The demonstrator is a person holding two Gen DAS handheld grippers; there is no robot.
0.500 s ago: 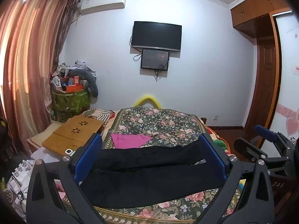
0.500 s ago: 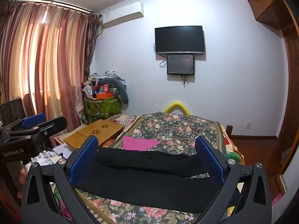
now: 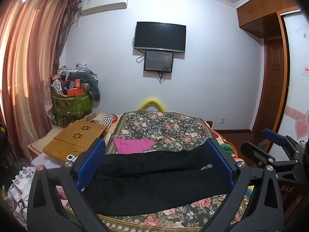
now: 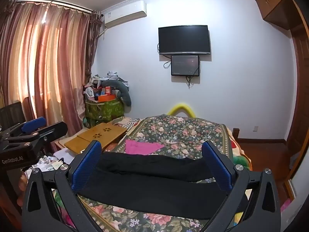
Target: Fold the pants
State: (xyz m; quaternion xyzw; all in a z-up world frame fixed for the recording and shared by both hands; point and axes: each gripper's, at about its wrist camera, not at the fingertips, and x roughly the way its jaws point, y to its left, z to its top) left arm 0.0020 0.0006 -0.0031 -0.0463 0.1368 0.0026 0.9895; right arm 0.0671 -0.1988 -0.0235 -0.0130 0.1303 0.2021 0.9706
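Observation:
Black pants (image 3: 154, 181) lie spread flat across the near end of a floral bedspread (image 3: 164, 127), legs side by side running left to right. They also show in the right wrist view (image 4: 154, 181). My left gripper (image 3: 154, 162) is open and empty, held above and short of the pants. My right gripper (image 4: 152, 162) is open and empty too, likewise short of the pants. Each gripper shows at the edge of the other's view: the right one (image 3: 278, 147), the left one (image 4: 34, 129).
A pink garment (image 3: 133, 145) lies on the bed beyond the pants. A wooden lap desk (image 3: 75, 137) rests left of the bed above floor clutter (image 3: 21, 181). A green hamper piled with things (image 3: 71, 104) stands by the curtain. A door (image 3: 274, 89) is at right.
Both views have barely shifted. The pants lie as before and both grippers stay open.

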